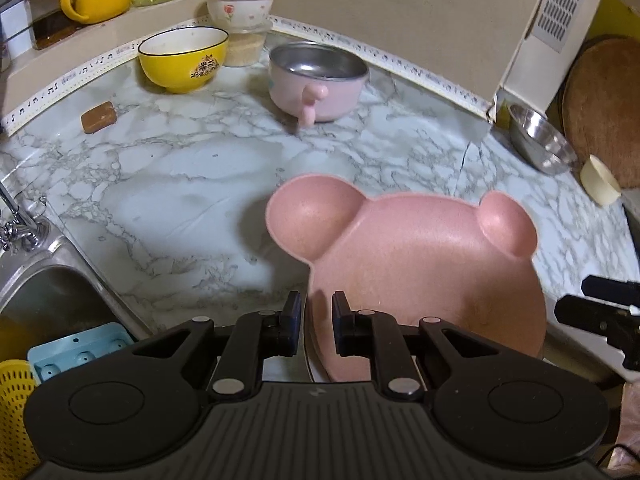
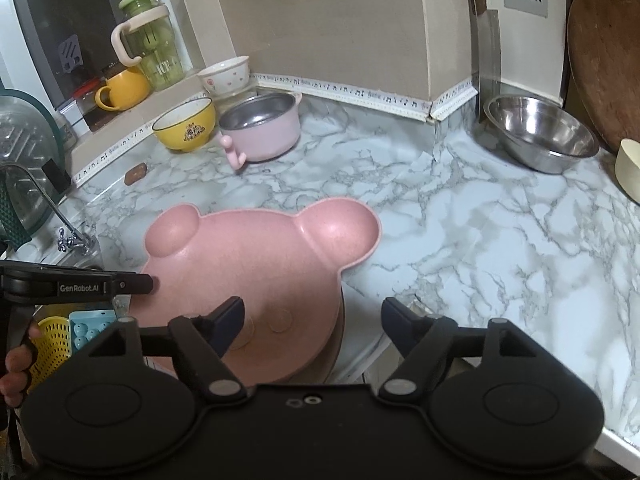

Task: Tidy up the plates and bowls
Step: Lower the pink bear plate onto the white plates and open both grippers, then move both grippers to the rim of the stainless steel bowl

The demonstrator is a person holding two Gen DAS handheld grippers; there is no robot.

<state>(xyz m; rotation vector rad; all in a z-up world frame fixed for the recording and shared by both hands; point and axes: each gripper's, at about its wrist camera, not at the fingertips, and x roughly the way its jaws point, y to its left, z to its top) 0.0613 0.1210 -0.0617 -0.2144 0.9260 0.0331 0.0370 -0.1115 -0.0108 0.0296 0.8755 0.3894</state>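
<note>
Left wrist view: the left tongs (image 1: 316,322) are angled steeply down toward the marble desk (image 1: 180,176), jaws narrow and clamped on the near left rim of the pink bear-shaped plate (image 1: 420,256). The plate is carried above the desk's front edge, its two ear compartments pointing away from the camera. In the right wrist view the left tongs (image 2: 150,283) are seen coming in level from the left, tips on the plate's (image 2: 256,248) rim, with fingers of a hand (image 2: 16,368) wrapped around the grip below. The right tongs (image 2: 312,320) are also tilted down, jaws spread wide; the left pad sits over the plate's bottom, the right pad stands clear of it beyond the plate's edge, and nothing is pinched. A darker round rim is seen just under the plate; what it is cannot be told. Farther back on the desk, near the wall, a yellow bowl (image 2: 186,126) and a pink steel-lined bowl (image 2: 262,128) are noted side by side; a steel bowl (image 2: 540,132) is noted at the right.
</note>
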